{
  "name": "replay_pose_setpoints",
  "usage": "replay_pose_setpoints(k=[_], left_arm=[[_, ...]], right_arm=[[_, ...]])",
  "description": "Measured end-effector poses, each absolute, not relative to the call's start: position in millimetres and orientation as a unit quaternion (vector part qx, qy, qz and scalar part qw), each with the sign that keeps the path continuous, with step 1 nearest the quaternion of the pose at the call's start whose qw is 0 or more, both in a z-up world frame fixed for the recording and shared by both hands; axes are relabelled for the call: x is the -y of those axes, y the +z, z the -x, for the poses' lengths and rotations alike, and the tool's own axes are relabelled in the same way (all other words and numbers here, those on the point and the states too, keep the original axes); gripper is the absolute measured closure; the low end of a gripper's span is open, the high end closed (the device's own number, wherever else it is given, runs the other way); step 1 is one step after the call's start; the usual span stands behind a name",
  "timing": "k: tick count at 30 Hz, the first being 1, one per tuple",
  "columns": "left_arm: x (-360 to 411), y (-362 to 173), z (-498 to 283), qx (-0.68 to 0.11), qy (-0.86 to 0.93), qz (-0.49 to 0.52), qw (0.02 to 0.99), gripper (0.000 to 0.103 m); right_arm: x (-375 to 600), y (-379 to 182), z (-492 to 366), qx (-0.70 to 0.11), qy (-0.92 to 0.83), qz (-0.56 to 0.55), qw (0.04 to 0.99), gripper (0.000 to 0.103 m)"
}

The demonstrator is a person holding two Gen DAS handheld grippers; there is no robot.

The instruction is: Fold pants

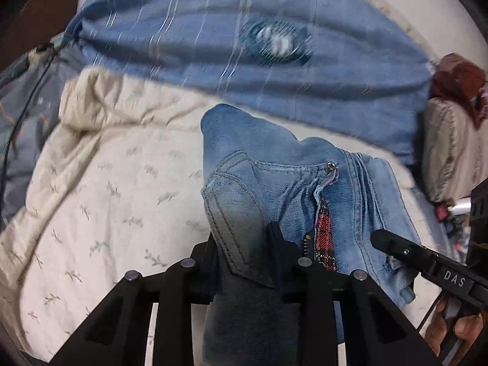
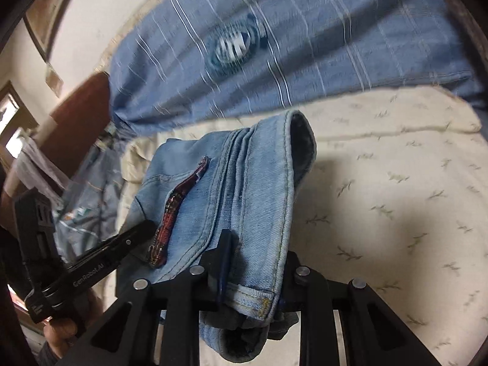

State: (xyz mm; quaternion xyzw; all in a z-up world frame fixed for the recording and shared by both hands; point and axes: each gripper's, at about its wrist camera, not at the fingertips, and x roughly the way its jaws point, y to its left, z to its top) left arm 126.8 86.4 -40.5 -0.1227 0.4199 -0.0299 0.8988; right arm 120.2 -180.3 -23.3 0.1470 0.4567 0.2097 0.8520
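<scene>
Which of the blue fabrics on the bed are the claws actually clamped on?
The light denim jeans, pinched by both the left claw and right claw. The striped blue pillow behind lies untouched.

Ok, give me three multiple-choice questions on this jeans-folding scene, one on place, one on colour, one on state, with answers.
1. Where is the striped blue pillow?
A. beyond the light blue denim jeans
B. under the jeans
C. on the floor

2. What colour is the beaded strip on the jeans?
A. green
B. red
C. yellow

3. What is the left gripper doing?
A. hanging open
B. clamping the jeans
C. holding the pillow

Answers: 1 A, it lies past the jeans on the cream quilt. 2 B, red plaid shows. 3 B, denim sits pinched between its fingers.
</scene>
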Motion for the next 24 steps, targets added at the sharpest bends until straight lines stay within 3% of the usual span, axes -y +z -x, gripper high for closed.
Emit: replay_pose_setpoints(k=[2,4,5,6,16,20,24], left_arm=[[-89,-64,-133,-0.443,-0.018,0.119,0.889,0.059],[-92,-68,-127,-0.422,0.000,0.116,0.899,0.038],[-93,-67,-125,-0.422,0.011,0.111,0.900,0.033],[-94,-65,-123,-0.423,0.013,0.113,0.899,0.028],[-100,-33,-53,-0.379,0.044,0.069,0.922,0.017],[-98,-38,-36,-0.370,0.046,0.064,0.926,0.016],[-89,-41,-31,-0.382,0.037,0.066,0.921,0.016]], right_arm=[[172,-46,-126,-0.481,0.198,-0.129,0.844,0.073],[168,-61,-123,-0.483,0.174,-0.106,0.852,0.053],[167,-61,-121,-0.481,0.163,-0.097,0.856,0.039],[169,-58,-118,-0.480,0.151,-0.088,0.860,0.035],[195,12,-50,-0.401,0.113,-0.048,0.908,0.021],[199,2,-15,-0.374,0.102,-0.051,0.921,0.019],[191,-27,-8,-0.400,0.106,-0.061,0.908,0.019]])
